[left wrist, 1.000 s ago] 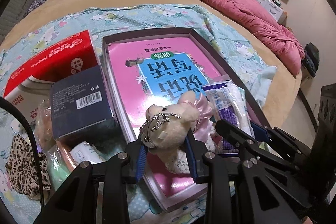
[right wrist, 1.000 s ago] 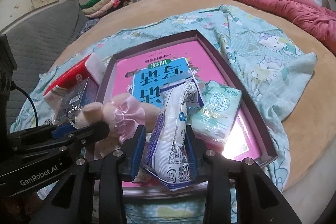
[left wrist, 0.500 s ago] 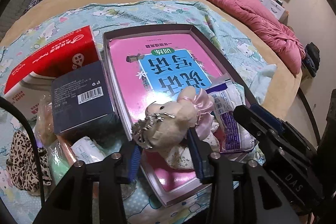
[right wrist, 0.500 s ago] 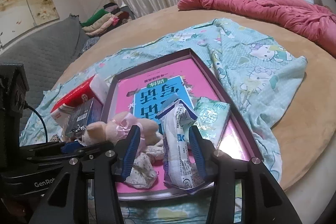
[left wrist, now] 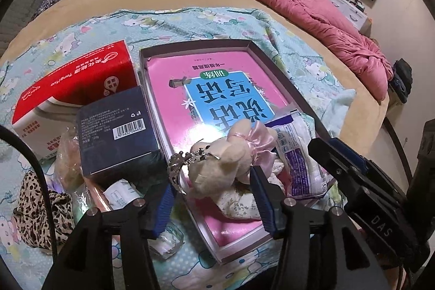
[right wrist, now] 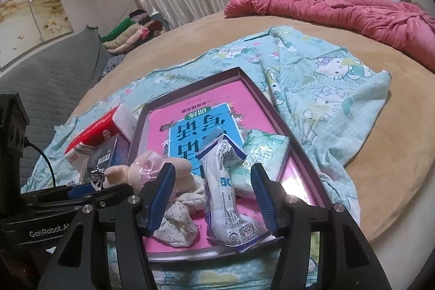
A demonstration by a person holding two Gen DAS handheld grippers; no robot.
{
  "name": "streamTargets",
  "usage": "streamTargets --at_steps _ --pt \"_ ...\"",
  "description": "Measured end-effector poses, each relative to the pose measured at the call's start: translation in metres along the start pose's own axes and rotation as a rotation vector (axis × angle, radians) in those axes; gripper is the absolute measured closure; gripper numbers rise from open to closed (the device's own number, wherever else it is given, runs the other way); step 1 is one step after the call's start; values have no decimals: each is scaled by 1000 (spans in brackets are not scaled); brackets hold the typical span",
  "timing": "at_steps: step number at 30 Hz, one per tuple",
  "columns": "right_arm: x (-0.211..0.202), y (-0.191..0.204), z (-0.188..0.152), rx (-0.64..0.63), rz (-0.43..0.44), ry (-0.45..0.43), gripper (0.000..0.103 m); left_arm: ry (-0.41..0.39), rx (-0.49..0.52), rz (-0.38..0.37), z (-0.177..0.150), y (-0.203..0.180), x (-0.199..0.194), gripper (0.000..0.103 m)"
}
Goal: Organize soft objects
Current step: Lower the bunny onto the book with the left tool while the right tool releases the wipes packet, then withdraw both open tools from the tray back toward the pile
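Both grippers, left gripper [left wrist: 214, 197] and right gripper [right wrist: 213, 195], hang spread above the plush bear [left wrist: 225, 162] and wipes packet [right wrist: 225, 189] at the tray's [right wrist: 301, 146] near edge; withdrawing straight back looks safest.

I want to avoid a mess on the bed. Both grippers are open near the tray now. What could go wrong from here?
1. The white packet pokes over the tray's near rim, so it might slide off.
2. The plush toy carries a metal keyring that hangs beside the left gripper; a finger could snag it.
3. The right gripper straddles the packet beside the green tissue pack, and may knock it.
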State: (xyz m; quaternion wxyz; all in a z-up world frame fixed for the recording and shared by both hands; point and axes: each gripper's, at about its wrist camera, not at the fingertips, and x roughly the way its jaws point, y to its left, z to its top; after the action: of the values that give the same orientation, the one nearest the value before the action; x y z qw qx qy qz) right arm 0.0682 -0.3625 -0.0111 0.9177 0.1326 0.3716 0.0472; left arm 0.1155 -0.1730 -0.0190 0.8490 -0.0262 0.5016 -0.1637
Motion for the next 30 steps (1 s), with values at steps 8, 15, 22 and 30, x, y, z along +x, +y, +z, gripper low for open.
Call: streamTargets --at_steps 8,15,22,30 --pt "-6 -2 1 4 -16 -27 36 -26 17 -11 -2 -1 -10 41" --pt "-12 0 1 -7 -36 -42 30 -35 10 -3 -1 1 -16 39" --pt "-20 4 1 -32 -65 -69 29 -59 13 -9 -2 3 -27 36" --pt "-28 10 0 -54 -100 -87 27 -87 13 -18 -4 9 -41 33"
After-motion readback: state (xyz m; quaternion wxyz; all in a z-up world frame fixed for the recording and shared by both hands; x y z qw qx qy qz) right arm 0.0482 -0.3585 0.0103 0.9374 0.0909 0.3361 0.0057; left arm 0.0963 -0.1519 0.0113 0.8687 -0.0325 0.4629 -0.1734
